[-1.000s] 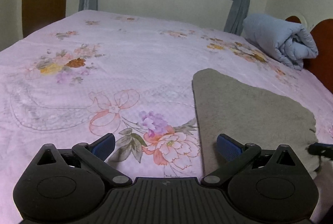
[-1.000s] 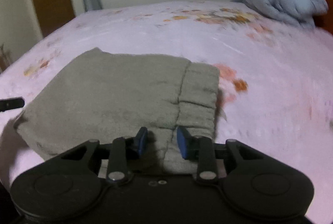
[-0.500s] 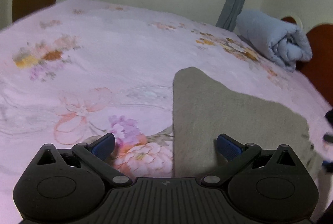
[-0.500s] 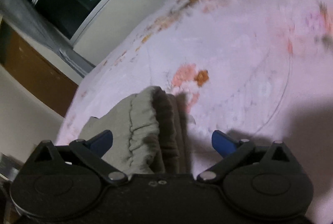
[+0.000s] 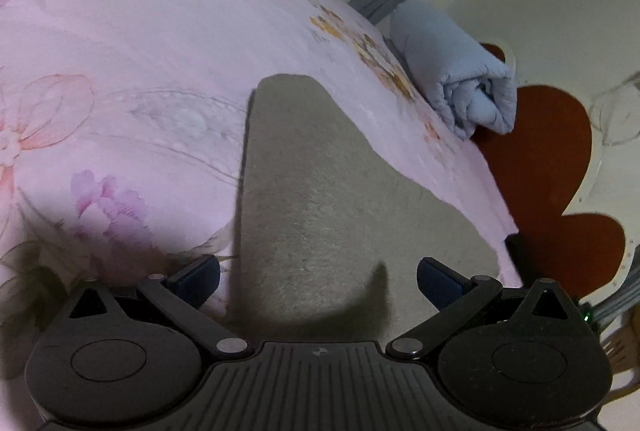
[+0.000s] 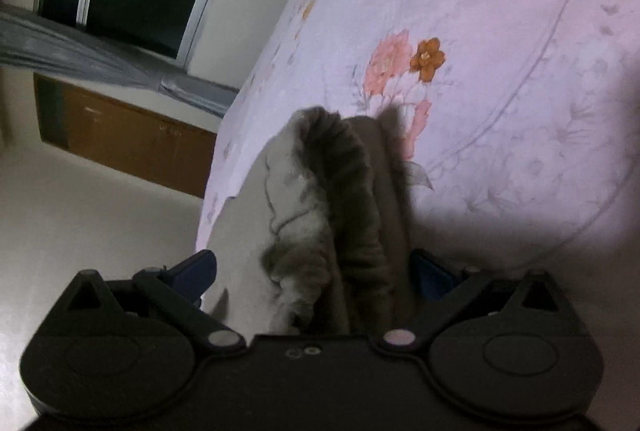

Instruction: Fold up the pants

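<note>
Right tongs (image 6: pixel 312 271), clamped on the waistband 1 s ago, are now spread wide w/ bunched grey pants (image 6: pixel 320 215) between them. Left tongs (image 5: pixel 318 275) are staying apart, tilting over pants (image 5: pixel 312 191) on bed (image 5: pixel 140 31); regrip probably coming.

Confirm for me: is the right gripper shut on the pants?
No, the right gripper stands wide open, its fingers either side of the bunched pants.
</note>
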`<state>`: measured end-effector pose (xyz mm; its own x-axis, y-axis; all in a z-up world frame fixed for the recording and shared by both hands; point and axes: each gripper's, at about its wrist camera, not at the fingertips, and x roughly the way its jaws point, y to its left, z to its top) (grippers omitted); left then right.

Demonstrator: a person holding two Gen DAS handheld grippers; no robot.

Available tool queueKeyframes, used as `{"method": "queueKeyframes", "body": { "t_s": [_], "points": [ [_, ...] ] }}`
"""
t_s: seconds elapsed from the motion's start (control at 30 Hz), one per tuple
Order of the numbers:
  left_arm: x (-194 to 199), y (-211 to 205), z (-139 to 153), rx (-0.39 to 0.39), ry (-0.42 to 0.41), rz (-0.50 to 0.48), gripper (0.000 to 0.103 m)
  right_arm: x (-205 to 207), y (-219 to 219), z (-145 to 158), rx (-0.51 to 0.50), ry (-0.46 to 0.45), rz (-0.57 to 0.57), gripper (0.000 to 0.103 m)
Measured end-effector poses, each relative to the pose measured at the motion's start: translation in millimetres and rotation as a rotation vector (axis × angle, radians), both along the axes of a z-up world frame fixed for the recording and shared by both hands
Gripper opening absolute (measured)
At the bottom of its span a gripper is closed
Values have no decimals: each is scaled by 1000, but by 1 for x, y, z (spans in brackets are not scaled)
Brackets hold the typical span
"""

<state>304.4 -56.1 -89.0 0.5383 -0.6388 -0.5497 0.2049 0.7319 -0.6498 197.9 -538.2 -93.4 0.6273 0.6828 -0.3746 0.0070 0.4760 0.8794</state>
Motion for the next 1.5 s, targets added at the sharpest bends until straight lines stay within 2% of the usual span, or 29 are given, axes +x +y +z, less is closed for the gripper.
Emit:
{"method": "queueKeyframes", "body": {
  "t_s": [0.07, 0.1, 0.13, 0.2, 0.23, 0.27, 0.3, 0.33, 0.4, 0.5, 0.63, 0.77, 1.0, 1.17, 1.3, 1.4, 1.5],
  "points": [
    [1, -6, -1, 19, -8, 3, 103, 5, 1, -4, 23, 6, -1, 98],
    [1, -6, -1, 23, -14, 7, 97, 7, 2, -5, 18, 11, 1, 98],
    [-1, -8, -1, 34, -18, 18, 71, 9, 4, -4, 2, 12, 9, 98],
    [-2, -11, -1, 54, -10, 28, 58, 12, 16, 1, -49, 5, 51, 96],
    [-4, -11, -1, 50, -19, 30, 48, 13, 21, 4, -69, -1, 68, 94],
    [-6, -10, -1, 37, -22, 33, 42, 13, 26, 6, -105, -1, 73, 86],
    [-8, -8, -1, 16, -22, 44, 30, 13, 29, 7, -149, 9, 71, 69],
    [-9, -6, 0, -4, -25, 52, 25, 12, 28, 7, -171, 28, 62, 57],
    [-15, -6, 4, -13, -49, 52, 24, 7, 26, 12, -176, 3, 70, 44],
    [-23, -5, 14, -26, -76, 54, 23, 2, 31, 32, -225, -60, 89, 40],
    [-32, 6, 38, -50, -135, 57, 23, 2, 43, 70, -282, -146, 138, 39],
    [-24, 30, 60, -65, -181, 94, 23, 30, 56, 99, -293, -203, 190, 39],
    [20, 59, 72, -49, -207, 149, 23, 98, 83, 119, -299, -255, 253, 39],
    [62, 69, 57, -34, -184, 177, 23, 136, 96, 100, -284, -238, 270, 39],
    [90, 69, 19, -12, -112, 194, 23, 162, 95, 61, -277, -162, 265, 39],
    [95, 71, -17, -59, -65, 189, 38, 165, 86, 22, -304, -76, 235, 38],
    [89, 77, -24, -117, -78, 177, 42, 151, 69, 6, -221, -83, 193, 36]
  ]
}}
